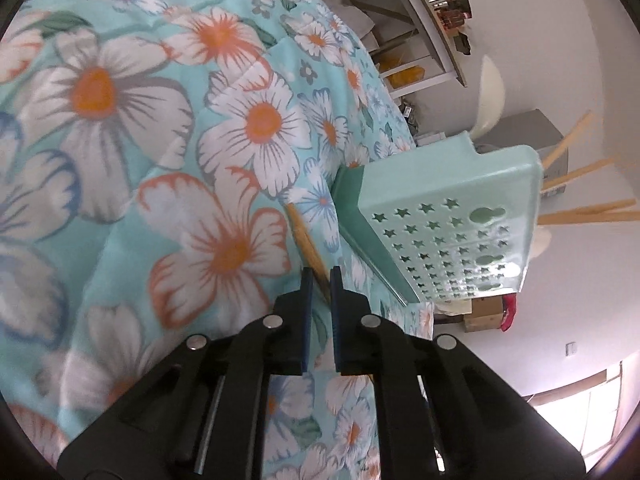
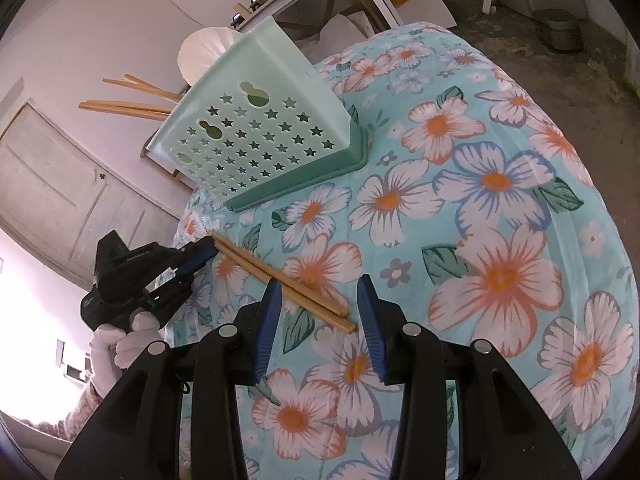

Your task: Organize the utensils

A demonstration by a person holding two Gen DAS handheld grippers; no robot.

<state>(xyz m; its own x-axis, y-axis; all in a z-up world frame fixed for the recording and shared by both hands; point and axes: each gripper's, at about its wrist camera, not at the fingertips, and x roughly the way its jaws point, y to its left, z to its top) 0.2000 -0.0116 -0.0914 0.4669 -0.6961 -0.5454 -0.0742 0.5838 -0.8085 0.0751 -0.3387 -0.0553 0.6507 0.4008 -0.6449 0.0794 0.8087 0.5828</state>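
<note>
1. Step in hand: the pickup of a chopstick for the utensil holder. The left gripper (image 1: pixel 320 276) had its jaws drawn nearly together on the end of one of the wooden chopsticks (image 2: pixel 280 280), which lay as a pair on the floral cloth (image 2: pixel 480 200). In the right wrist view its blue tips met the sticks' far end near the cloth's edge. Whether it pinched one stick or both could not be told; the left wrist view showed a single stick entering the jaws.

2. The right gripper (image 2: pixel 320 304) stood part open over the near ends of the same pair, one stick passing just in front of its left finger. Nothing was pressed between its pads.

3. A white-gloved hand (image 2: pixel 120 340) held the left tool.

4. Container: the mint-green holder (image 2: pixel 260 120), perforated with stars, stood on a darker green base on the cloth, well apart from the loose pair. It already held several chopsticks (image 2: pixel 128 100) and a white spoon-like utensil (image 2: pixel 204 52), all protruding from its open top.

5. Next move, as judged: lift the gripped stick clear of the cloth, swing it end-first toward the holder's mouth, and release it among the others. A single end-grip invites the stick to pivot.
</note>
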